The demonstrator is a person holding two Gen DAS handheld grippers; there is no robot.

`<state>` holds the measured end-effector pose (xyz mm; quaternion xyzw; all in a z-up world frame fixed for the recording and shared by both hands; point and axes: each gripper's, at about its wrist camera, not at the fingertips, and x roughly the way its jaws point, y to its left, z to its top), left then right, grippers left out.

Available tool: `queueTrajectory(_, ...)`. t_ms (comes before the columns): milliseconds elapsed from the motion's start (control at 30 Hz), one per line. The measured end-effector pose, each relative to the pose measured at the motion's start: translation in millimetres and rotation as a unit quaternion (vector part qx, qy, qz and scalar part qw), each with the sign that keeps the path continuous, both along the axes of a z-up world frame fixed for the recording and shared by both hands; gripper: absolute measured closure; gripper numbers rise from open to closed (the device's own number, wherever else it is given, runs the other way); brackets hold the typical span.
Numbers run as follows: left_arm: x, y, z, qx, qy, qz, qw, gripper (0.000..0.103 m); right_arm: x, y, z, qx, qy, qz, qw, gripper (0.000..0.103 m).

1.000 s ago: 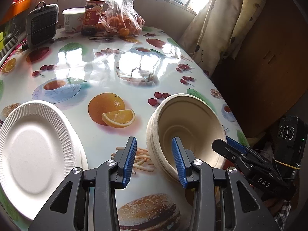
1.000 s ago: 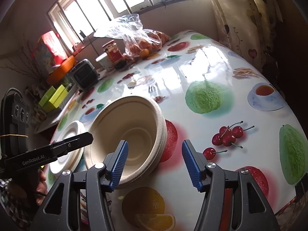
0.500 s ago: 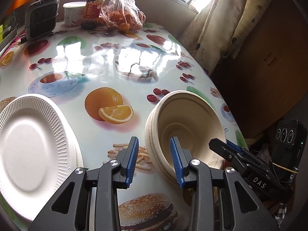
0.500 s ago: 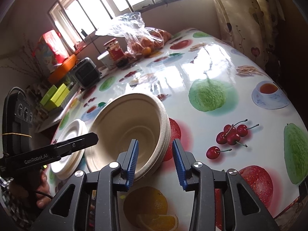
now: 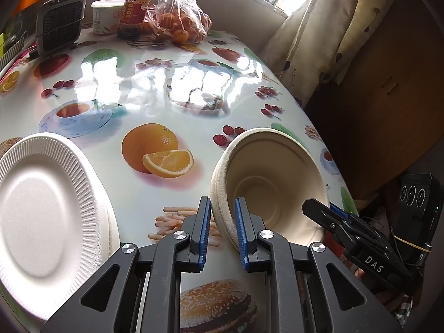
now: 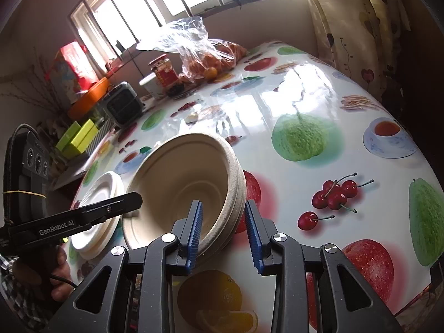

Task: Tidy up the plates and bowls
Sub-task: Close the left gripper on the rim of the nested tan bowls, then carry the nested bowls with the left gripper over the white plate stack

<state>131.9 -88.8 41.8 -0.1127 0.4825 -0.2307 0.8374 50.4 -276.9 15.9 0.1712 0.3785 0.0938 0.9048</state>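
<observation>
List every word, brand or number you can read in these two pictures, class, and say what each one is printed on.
"GenRobot.AI": on the left gripper, along its black arm.
"DAS": on the right gripper, along its black arm.
"G": on the black device behind that gripper; the rest is cut off.
Red jar: its label print is too blurred to read.
White tub: orange lettering, too blurred to read.
</observation>
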Motion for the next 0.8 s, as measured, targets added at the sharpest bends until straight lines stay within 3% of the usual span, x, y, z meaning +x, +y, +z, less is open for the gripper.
queueTrajectory(800,-1.7,-2.2,3.4,0.020,-0.010,0.003,0.9998,0.084,2.5,-4.5,-0.1,-0.011,0.001,-0.009,1.000,0.083)
